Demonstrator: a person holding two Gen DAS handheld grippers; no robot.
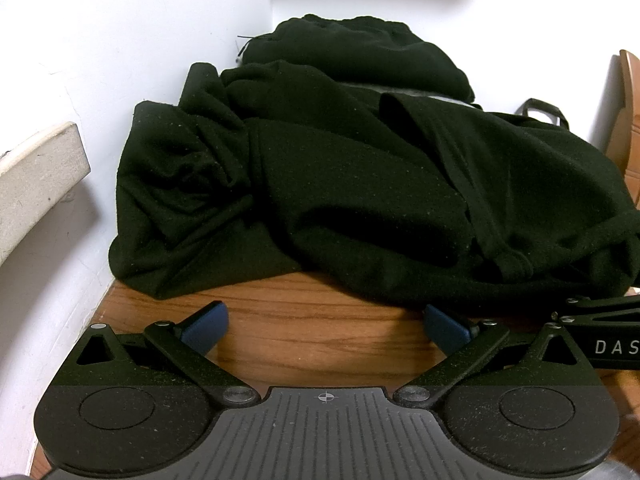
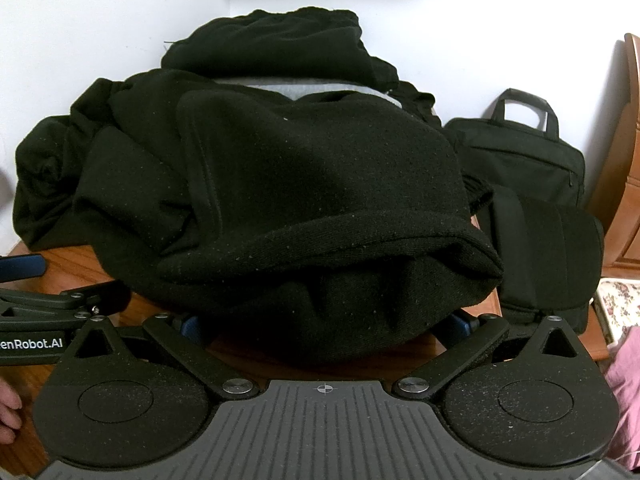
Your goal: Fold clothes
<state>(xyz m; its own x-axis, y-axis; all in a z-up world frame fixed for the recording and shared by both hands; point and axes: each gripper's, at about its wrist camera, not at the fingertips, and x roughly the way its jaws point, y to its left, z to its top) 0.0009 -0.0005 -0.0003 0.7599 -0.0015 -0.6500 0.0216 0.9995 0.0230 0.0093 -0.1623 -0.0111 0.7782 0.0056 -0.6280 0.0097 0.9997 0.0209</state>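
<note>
Left tongs (image 1: pixel 326 330): apart, empty, just before the black garment (image 1: pixel 360 184) on the table (image 1: pixel 320 344). Right tongs (image 2: pixel 326 330): apart, garment hem between fingers.

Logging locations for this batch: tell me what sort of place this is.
Probably a room in a home, at a wooden table pushed into a white-walled corner. A heap of black clothes lies on it, a black laptop bag leans on the wall, and wooden furniture stands at the right.
</note>
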